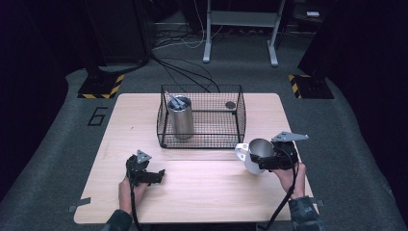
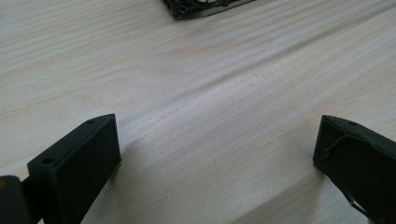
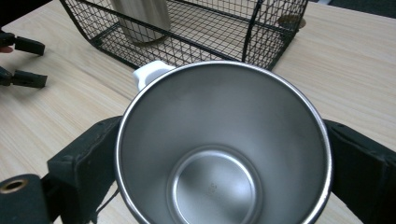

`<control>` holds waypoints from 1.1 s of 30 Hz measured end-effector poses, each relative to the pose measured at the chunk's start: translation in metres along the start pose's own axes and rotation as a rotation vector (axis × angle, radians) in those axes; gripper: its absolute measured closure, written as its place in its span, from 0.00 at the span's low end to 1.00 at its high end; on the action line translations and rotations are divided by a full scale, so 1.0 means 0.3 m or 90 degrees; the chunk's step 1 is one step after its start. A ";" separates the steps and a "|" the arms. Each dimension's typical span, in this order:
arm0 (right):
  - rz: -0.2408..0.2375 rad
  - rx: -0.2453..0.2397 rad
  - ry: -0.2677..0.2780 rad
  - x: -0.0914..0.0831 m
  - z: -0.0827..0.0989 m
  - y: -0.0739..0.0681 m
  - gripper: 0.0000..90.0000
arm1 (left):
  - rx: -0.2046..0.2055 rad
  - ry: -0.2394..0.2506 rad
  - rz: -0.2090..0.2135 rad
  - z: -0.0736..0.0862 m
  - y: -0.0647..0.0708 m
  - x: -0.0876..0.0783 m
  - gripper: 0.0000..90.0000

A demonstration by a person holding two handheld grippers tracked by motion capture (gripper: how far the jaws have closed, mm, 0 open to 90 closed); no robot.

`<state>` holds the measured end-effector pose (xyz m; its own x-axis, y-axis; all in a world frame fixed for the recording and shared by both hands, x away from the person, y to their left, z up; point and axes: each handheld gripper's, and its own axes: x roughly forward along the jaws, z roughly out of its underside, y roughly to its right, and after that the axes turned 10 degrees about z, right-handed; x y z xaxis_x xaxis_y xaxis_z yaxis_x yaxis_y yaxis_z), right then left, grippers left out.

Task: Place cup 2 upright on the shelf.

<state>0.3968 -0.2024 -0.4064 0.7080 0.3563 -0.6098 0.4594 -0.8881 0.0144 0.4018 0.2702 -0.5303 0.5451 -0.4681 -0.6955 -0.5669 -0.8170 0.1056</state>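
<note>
Steel mug [image 3: 223, 154] with a white handle [image 3: 149, 72] clamped between the jaws of the right gripper [image 1: 269, 161], one black jaw pressed on each side of the wall, mouth turned toward the gripper's camera so that the bare polished bottom shows. Held just off the front right corner of the wire basket [image 1: 201, 115], near the corner yet apart from the mesh; handle pointing toward the basket. Whether raised off the wooden table [image 1: 202, 192] or resting on it: cannot tell.

Left gripper [image 1: 156, 176] well in front of the basket's front left corner, jaws spread wide with only bare wood grain between them, gripping nothing. Seen again in the right gripper view as two black tips [image 3: 23, 60] beside the basket's left end.

Inside the basket, at its left end: tall steel cylinder [image 1: 181, 117] standing upright on the mesh floor, with thin metal pieces [image 1: 175, 101] leaning out of its open top, too small to name. At the basket's rear right corner: small round dark object [image 1: 230, 104], lying flat, too small to identify.

Behind the basket, past the table's far edge: black cables [image 1: 187, 72] trailing over grey carpet, and pale metal frame legs [image 1: 240, 29] farther back still.
</note>
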 end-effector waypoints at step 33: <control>-0.043 -0.039 0.012 0.022 -0.108 -0.091 0.06 | 0.002 0.003 0.000 0.000 0.001 0.002 0.00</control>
<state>0.4062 -0.1664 -0.3852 0.6840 0.4200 -0.5964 0.5374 -0.8430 0.0227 0.4020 0.2698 -0.5306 0.5480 -0.4690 -0.6926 -0.5686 -0.8161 0.1027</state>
